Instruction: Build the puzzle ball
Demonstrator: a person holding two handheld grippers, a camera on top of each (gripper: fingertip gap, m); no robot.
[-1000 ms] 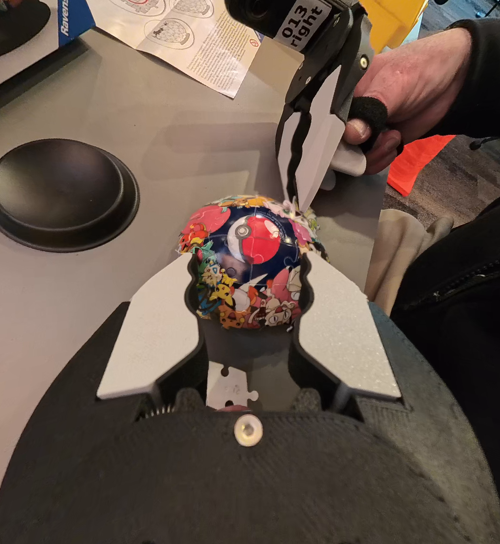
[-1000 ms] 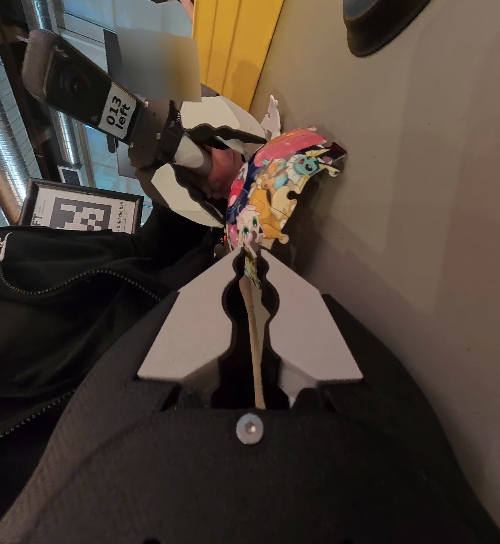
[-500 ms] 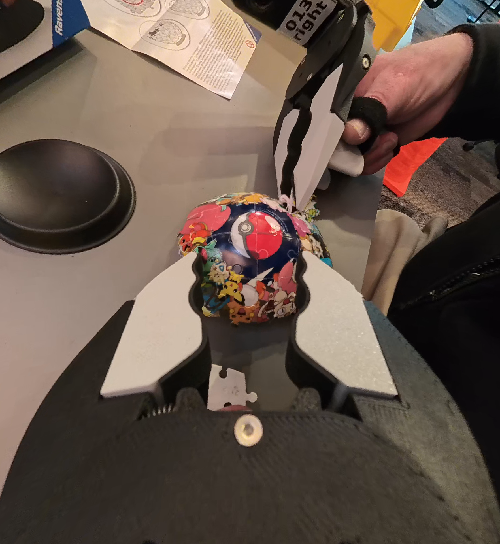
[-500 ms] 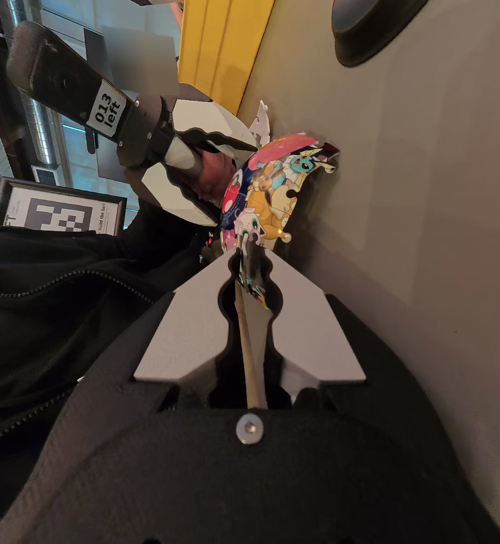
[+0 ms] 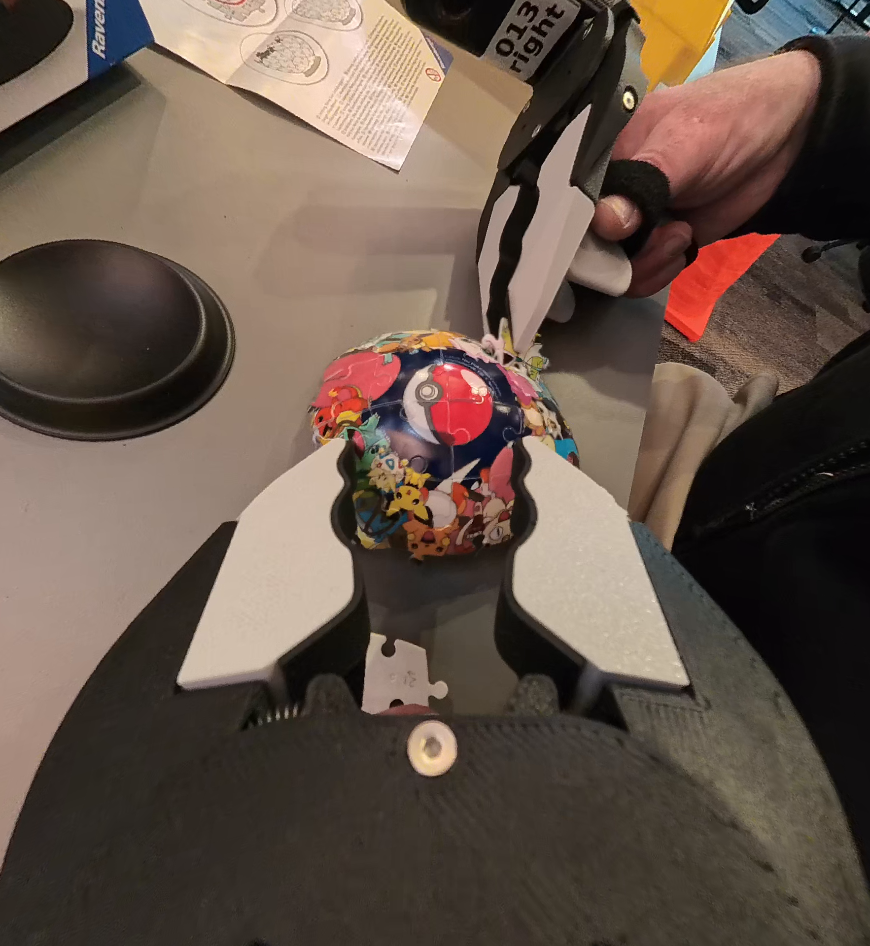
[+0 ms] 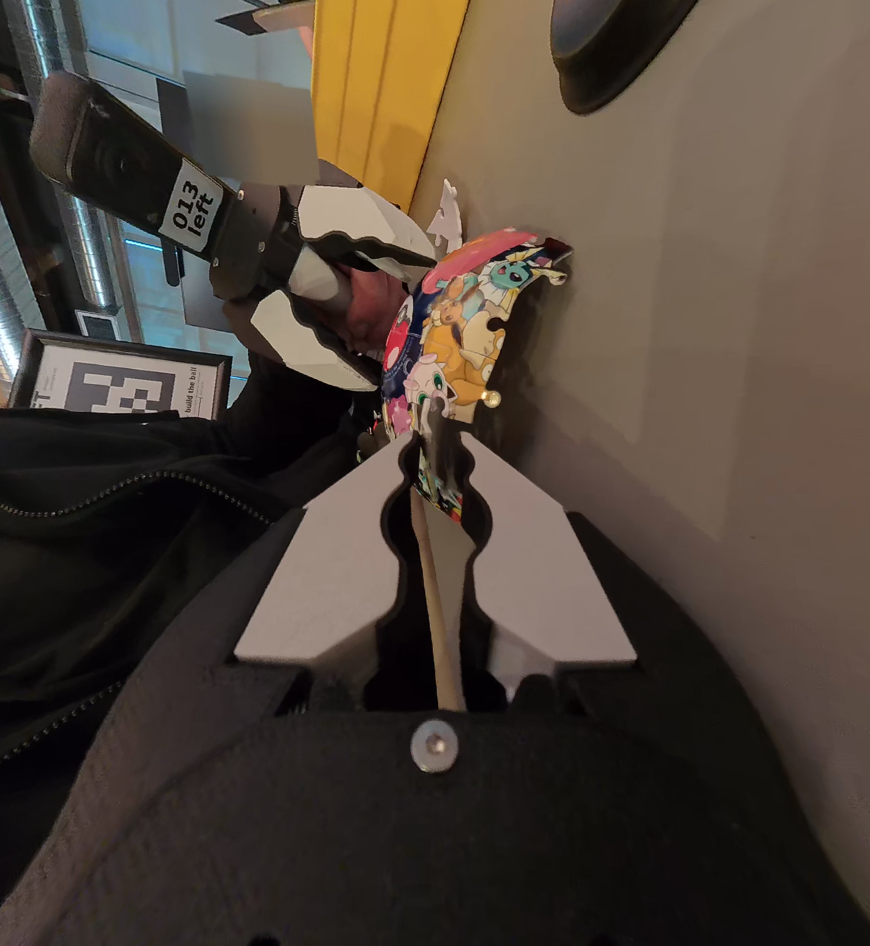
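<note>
Left wrist view shows the left gripper (image 5: 432,491) clamped on the half-built puzzle ball (image 5: 443,440) near the table's (image 5: 115,537) right edge, steadying it while the right gripper (image 5: 507,327), pinched on a piece (image 6: 440,478), fits it.

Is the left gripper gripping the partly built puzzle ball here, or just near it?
Touching. In the left wrist view the left gripper has a finger pressed against each side of the puzzle ball, no gap showing on either side.
</note>
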